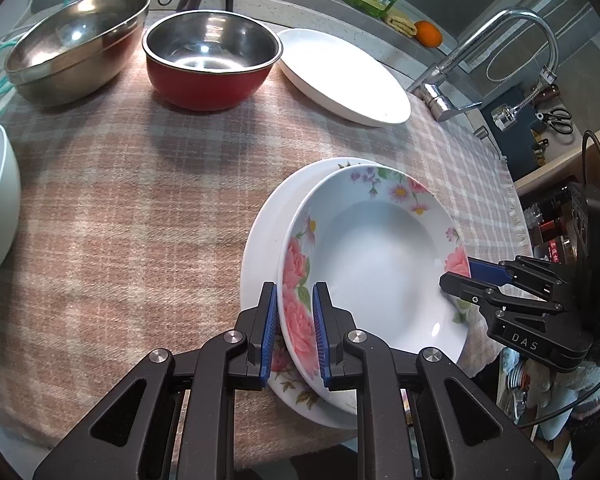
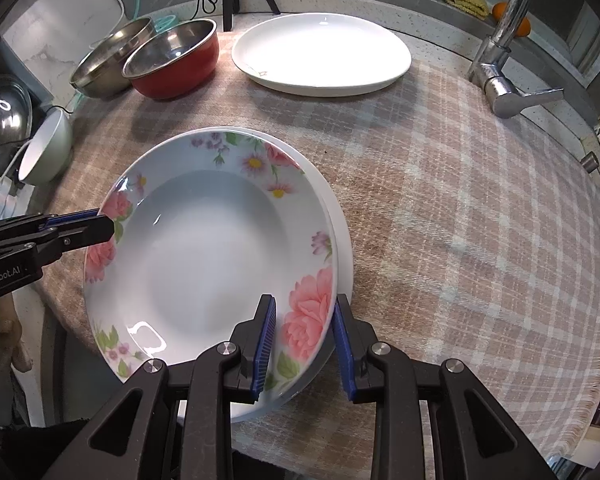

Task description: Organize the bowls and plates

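Left wrist view: left gripper (image 1: 295, 334) has its jaws narrowly apart, clamped on the near-left rim of the floral plate (image 1: 380, 264), which sits on a second plate (image 1: 260, 236) at the near right of the checked cloth (image 1: 140, 208). Right gripper (image 1: 458, 276) pinches the opposite rim. Only here: scissors (image 1: 560, 118).

Right wrist view: right gripper (image 2: 306, 344) straddles the floral plate's (image 2: 204, 248) rim, jaws somewhat wider; pad contact unclear. Only here: pan lid (image 2: 4, 108).

Count: three plates including the far white plate (image 2: 320, 54), two steel bowls (image 2: 112, 60), one being red (image 2: 176, 60), one white bowl (image 2: 46, 148).

Both wrist views look steeply down, close, sharing the floral plate (image 1: 380, 256).
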`<action>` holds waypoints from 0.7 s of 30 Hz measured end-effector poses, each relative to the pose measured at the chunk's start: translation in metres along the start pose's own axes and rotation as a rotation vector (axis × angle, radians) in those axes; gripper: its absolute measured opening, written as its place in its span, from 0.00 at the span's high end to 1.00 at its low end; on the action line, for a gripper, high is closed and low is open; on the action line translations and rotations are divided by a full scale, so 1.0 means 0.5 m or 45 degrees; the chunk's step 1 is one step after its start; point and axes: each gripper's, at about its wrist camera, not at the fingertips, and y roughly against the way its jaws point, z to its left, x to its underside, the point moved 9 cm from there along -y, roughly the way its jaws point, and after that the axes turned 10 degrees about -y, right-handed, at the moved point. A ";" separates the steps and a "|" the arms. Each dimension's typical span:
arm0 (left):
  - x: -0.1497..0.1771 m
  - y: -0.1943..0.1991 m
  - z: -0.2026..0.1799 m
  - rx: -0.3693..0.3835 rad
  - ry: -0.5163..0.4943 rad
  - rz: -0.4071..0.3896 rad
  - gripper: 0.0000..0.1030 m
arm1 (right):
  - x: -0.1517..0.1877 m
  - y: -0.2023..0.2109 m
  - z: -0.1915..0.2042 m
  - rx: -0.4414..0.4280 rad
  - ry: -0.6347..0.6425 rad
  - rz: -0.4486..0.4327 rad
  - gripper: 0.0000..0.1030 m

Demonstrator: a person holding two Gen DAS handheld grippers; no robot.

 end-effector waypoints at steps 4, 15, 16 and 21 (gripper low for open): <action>-0.001 -0.001 0.000 0.001 -0.009 0.000 0.85 | 0.001 0.002 -0.001 0.007 0.003 -0.003 0.74; -0.001 -0.003 0.001 0.009 -0.009 0.001 0.85 | 0.001 0.004 -0.009 -0.056 -0.060 -0.003 0.74; -0.001 -0.002 0.001 0.010 -0.008 0.000 0.85 | 0.000 0.005 -0.012 -0.088 -0.092 0.000 0.74; 0.001 0.001 0.003 0.014 -0.009 0.003 0.85 | 0.006 0.009 -0.022 -0.160 -0.160 0.018 0.74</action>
